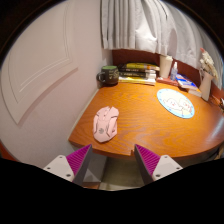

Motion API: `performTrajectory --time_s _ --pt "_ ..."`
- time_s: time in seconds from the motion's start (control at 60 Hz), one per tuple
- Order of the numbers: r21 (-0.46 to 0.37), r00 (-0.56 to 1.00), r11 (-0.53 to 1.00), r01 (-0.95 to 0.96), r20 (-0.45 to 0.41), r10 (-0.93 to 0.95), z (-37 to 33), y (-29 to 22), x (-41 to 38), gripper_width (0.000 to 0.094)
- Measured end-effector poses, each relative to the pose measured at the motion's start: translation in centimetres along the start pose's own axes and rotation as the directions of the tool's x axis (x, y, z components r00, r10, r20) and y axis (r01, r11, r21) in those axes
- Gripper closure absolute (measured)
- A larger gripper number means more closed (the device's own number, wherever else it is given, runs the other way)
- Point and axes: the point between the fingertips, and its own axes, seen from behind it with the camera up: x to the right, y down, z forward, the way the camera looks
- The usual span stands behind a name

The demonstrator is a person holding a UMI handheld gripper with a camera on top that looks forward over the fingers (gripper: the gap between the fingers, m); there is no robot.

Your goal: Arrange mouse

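A white and pink mouse [105, 123] lies on the wooden table [150, 120] near its front left corner. An oval light-blue mouse pad [175, 102] lies further back to the right. My gripper [112, 160] hovers in front of the table's edge, below and short of the mouse. Its two fingers with magenta pads [78, 158] stand wide apart with nothing between them.
At the table's back stand a dark round jar [107, 75], a stack of books [139, 72], a white cup [166, 66] and more items to the right [187, 81]. White curtains [150, 25] hang behind. A white panelled wall [45, 70] is to the left.
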Motion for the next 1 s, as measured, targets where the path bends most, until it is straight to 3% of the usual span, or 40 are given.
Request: performTrajectory --time_s 0.267,0.35,0.4,0.583,0.817,1.0 --pt "0.0 0.999 1.0 0.024 -0.024 -0.024 6.9 -4.7 -2.2 0.0134" --pt "0.01 0.999 1.0 0.018 -0.047 -0.018 8.4 -6.1 -2.1 0.026" --pt "0.009 0.998 1.0 0.019 -0.057 -0.019 8.9 -6.6 -1.9 0.039" --pt "0.001 0.999 1.0 -0.003 -0.054 0.003 9.5 -7.1 -1.9 0.0518" --pt "-0.052 1.0 0.999 0.01 -0.011 -0.011 8.8 -9.1 -1.6 0.0541" --pt "0.121 0.998 0.99 0.068 -0.019 -0.066 3.1 -20.6 2.0 0.0542"
